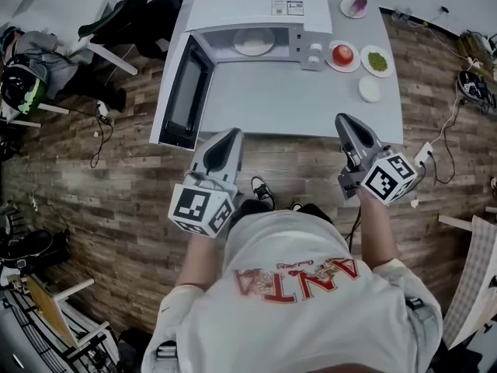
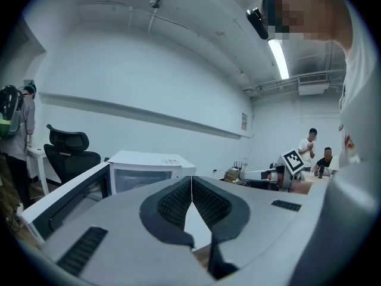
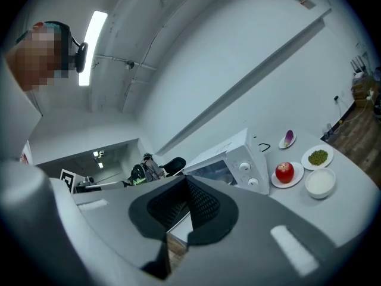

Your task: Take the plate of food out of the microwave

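Both claws (image 1: pixel 231 134) (image 1: pixel 342 119) closed; plate (image 1: pixel 254 42) inside microwave (image 1: pixel 248 2), well beyond.

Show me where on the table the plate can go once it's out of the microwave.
The widest bare patch of the table lies in front of the microwave, between its open door and the white bowl. Crowded: right of the microwave, with the apple plate and greens plate.

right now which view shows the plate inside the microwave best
The head view: it looks down into the open microwave at the plate. Both gripper views show the microwave, but the plate cannot be made out.
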Demonstrator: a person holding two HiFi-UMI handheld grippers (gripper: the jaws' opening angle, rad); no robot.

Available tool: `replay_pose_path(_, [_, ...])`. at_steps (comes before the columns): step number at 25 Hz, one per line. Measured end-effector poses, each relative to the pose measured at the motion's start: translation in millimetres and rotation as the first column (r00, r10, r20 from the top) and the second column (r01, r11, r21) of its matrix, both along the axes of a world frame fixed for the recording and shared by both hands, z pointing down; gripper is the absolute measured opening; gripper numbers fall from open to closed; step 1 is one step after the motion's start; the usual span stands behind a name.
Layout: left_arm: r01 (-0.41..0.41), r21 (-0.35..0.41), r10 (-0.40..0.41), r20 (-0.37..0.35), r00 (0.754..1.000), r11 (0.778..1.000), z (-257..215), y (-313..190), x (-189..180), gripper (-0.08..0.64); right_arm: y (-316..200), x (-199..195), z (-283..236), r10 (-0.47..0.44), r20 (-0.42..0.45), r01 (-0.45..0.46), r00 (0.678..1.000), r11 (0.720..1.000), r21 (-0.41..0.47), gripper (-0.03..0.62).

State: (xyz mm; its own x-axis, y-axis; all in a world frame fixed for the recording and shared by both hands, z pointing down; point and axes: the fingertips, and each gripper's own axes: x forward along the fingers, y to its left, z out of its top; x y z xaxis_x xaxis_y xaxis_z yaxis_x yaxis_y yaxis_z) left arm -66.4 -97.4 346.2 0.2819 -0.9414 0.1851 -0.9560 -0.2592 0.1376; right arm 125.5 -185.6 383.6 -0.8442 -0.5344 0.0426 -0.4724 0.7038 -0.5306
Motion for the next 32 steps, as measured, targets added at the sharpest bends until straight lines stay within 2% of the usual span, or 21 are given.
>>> replay_pose_path(9, [-0.083,0.036,0.084,-0.031,0.996,0.996,-4,-46,-60,0.009,-30,-72,-13,0.051,-0.047,-0.05,0.998,0.999,0.013,0.003])
replay_pose_path(15, [-0.145,0.038,0.148,-0.064,0.987,0.989,2,-57,-73,0.011,-33,-106,-8,0.059,-0.071,-0.059,0.996,0.998,0.004,0.003])
replay_pose_path(20, [-0.156,0.023,0.157,-0.067,0.985,0.987,6,-67,-79,0.009,-55,-115,11,0.092,-0.029,-0.094,0.995,0.992,-0.08,0.003])
replay_pose_path(24, [-0.135,0.006,0.135,-0.057,0.989,0.991,6,-81,-81,0.011,-80,-132,39,0.082,0.009,-0.079,0.997,0.979,-0.187,0.003])
replay_pose_path(28, [-0.098,-0.029,0.097,-0.039,0.995,0.995,12,-96,-85,0.011,-111,-150,66,0.069,0.057,-0.05,0.996,0.959,-0.28,0.006])
replay_pose_path(32, [-0.062,-0.056,0.06,-0.036,0.998,0.997,14,-112,-88,0.011,-147,-158,94,0.119,0.108,-0.07,0.987,0.925,-0.375,0.021])
